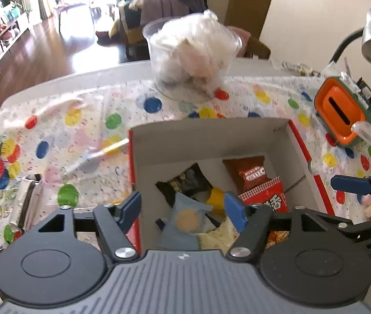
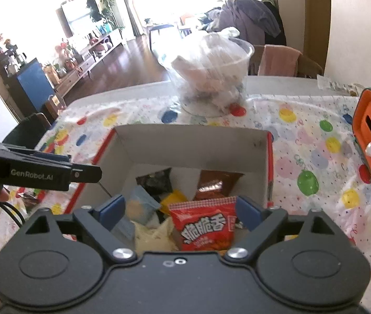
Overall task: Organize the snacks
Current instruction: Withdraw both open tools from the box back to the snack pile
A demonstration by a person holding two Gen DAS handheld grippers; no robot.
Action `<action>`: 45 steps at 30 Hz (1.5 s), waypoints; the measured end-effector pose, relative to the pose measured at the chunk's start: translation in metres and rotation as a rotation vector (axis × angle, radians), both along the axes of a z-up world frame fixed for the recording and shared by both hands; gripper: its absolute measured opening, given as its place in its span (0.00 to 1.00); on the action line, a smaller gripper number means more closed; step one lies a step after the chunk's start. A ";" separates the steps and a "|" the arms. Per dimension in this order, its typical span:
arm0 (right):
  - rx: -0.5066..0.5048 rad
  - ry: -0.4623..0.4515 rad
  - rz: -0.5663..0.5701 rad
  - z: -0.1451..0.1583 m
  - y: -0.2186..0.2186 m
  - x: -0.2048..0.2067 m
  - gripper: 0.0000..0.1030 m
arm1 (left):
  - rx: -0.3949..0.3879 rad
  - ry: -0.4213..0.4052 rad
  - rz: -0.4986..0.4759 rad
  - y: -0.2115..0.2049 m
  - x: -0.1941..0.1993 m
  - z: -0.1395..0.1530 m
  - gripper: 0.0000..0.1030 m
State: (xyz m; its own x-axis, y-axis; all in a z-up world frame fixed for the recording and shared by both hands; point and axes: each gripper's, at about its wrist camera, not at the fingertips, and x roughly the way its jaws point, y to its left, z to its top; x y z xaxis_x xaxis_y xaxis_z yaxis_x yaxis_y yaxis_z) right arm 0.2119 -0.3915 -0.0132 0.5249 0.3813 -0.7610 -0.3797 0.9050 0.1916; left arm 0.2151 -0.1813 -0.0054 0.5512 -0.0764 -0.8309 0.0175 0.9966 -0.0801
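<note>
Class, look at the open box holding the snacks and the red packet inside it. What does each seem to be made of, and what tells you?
The box looks like cardboard: matte, pale inner walls with thin folded edges and a printed red outside. The red packet looks like glossy plastic film: it shows a crimped top seam and a printed, slightly wrinkled face.

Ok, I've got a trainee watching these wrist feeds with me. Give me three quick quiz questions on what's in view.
1. True or false: the red snack packet lies inside the cardboard box.
2. What stands beyond the box: A) the clear tub of wrapped items, B) a kettle, C) a laptop?
3. Is the left gripper or the right gripper gripping anything?

Key: 1 true. 2 A. 3 neither; both are open above the box.
</note>
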 end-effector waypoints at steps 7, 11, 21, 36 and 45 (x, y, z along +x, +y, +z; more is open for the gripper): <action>0.024 -0.040 0.018 0.011 0.016 -0.011 0.97 | 0.002 -0.069 0.056 0.028 -0.025 0.012 0.70; 0.050 -0.055 0.032 0.015 0.029 -0.016 1.00 | -0.019 -0.105 0.061 0.045 -0.040 0.018 0.78; 0.042 -0.084 0.112 0.016 0.091 -0.032 1.00 | -0.026 -0.121 0.078 0.104 -0.073 0.011 0.80; 0.002 -0.007 0.119 -0.007 0.201 -0.035 1.00 | 0.014 -0.063 0.078 0.228 -0.106 -0.028 0.80; -0.052 0.065 0.107 -0.034 0.285 -0.017 1.00 | 0.020 -0.046 0.007 0.280 -0.115 -0.062 0.80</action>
State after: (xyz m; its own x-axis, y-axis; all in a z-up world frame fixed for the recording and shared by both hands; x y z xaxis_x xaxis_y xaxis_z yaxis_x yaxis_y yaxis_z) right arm 0.1952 -0.1063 -0.0476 0.4320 0.3921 -0.8122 -0.4633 0.8691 0.1732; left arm 0.0999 0.0985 -0.0677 0.5890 -0.0567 -0.8062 0.0142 0.9981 -0.0598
